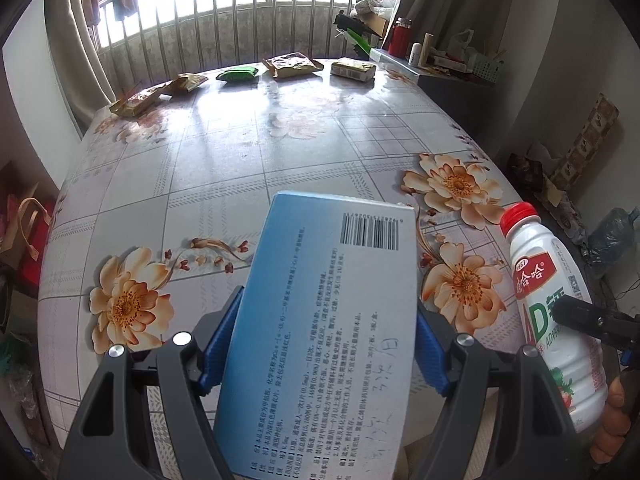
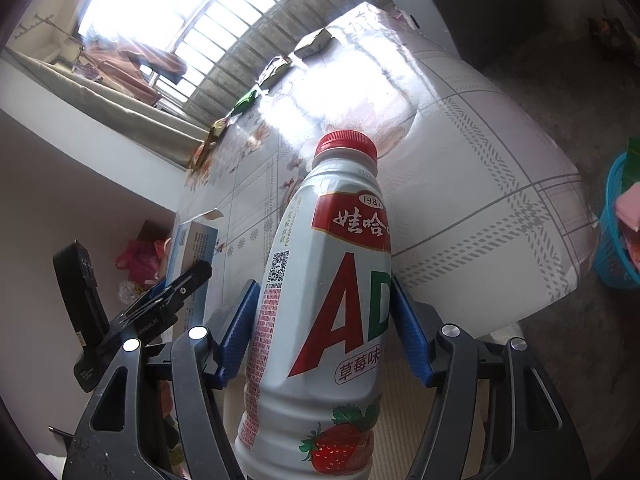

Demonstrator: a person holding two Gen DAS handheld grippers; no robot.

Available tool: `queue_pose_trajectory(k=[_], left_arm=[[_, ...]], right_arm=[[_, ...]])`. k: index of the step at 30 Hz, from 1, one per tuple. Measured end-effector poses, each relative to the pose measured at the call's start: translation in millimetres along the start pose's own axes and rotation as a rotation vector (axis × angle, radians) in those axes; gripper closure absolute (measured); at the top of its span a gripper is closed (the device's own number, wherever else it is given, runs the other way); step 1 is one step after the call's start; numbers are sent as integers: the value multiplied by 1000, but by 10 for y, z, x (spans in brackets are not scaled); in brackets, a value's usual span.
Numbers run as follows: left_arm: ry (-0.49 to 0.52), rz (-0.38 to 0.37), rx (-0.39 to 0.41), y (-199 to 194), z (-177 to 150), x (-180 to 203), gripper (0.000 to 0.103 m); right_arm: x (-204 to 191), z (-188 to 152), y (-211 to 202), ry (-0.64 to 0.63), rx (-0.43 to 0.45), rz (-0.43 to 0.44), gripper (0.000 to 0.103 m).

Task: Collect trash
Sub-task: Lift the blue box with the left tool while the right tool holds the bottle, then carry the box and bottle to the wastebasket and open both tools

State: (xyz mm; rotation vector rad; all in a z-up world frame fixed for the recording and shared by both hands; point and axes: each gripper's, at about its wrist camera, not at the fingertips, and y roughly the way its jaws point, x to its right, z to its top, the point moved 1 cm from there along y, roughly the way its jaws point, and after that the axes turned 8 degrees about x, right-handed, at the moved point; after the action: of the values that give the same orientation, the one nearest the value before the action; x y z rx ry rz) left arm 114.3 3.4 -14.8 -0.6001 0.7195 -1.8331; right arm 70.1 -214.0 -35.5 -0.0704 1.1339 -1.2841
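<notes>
Left gripper (image 1: 320, 344): its jaws pinch a blue and white box (image 1: 324, 344) by the two long sides, blue pads pressed to the edges; the box is held above the near part of the counter (image 1: 224, 152), barcode end pointing away.
Box: printed text and a barcode face up, with faint handwriting near the lower part; in the right wrist view it shows edge-on at the left (image 2: 192, 252), a flap open at its far end.
Right gripper (image 2: 322, 332): its jaws pinch a white drink bottle (image 2: 320, 320) at the middle of its body, red cap pointing away from the camera.
Bottle: red and white label with large red and green letters and strawberries near the base; in the left wrist view it hangs just to the right of the box (image 1: 556, 312), off the counter's right edge.
Counter: covered in a flowered, gridded cloth with strong window glare in the middle.
Far edge of counter: a row of wrappers, among them a green packet (image 1: 237, 75), a tan packet (image 1: 292, 65) and a yellowish carton (image 1: 353, 69), all well apart from both grippers.
Floor, right: a blue basket (image 2: 618, 248) holding something pink.
</notes>
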Motion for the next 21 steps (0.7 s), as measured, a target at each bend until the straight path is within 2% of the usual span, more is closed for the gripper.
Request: queue_pose_trajectory(k=[12, 21], left_arm=[[30, -67, 62, -311, 88, 290, 30], [110, -135, 96, -407, 250, 819, 30]], right_arm=[[56, 18, -378, 10, 79, 23, 42], [320, 14, -715, 65, 156, 27, 42]])
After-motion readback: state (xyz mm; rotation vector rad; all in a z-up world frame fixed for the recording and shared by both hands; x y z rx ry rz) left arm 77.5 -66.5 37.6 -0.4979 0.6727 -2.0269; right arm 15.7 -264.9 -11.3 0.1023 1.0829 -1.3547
